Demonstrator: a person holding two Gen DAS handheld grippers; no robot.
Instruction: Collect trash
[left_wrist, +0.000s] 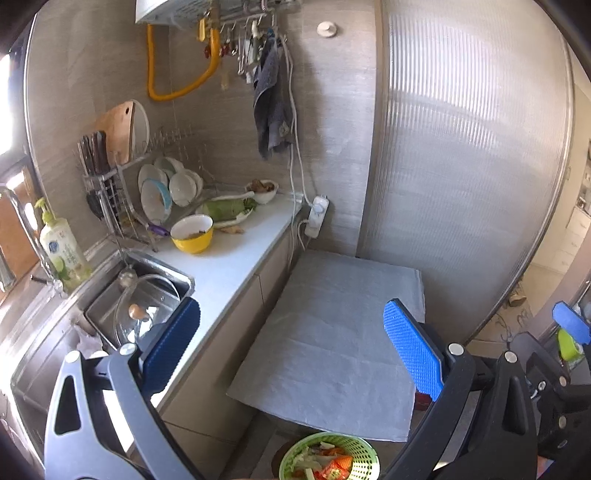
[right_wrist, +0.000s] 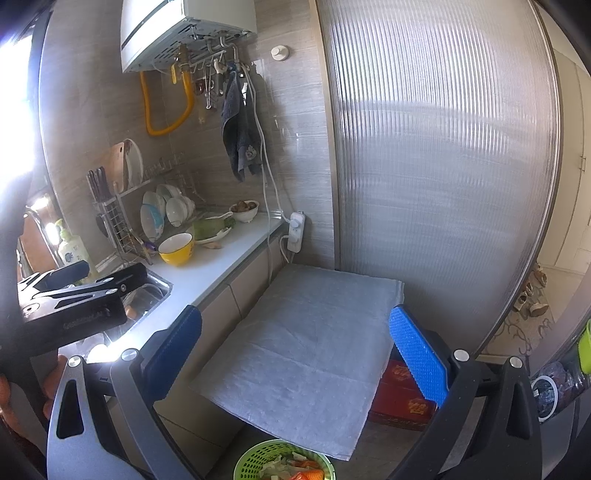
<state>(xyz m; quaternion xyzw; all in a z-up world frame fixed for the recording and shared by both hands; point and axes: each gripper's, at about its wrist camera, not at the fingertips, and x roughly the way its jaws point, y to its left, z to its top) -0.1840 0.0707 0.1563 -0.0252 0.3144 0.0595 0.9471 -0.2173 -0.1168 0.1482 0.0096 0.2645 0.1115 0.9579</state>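
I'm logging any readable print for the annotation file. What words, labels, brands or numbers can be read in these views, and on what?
None can be quoted with certainty.
Soap bottle: label print too small and blurred.
Red box under the grey cloth: gold characters, blurred.
Black gripper body: embossed lettering, too faint to read.
Orange wrapper in the green basket: print illegible.

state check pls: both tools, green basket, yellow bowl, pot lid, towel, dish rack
left tool: open, holding nothing
right tool: open, holding nothing
green basket: on the floor, scraps and wrappers inside
yellow bowl: upright on the counter, scraps inside
glass pot lid: lying tilted in the sink
grey towel: hanging from a hook
dish rack: loaded with dishes
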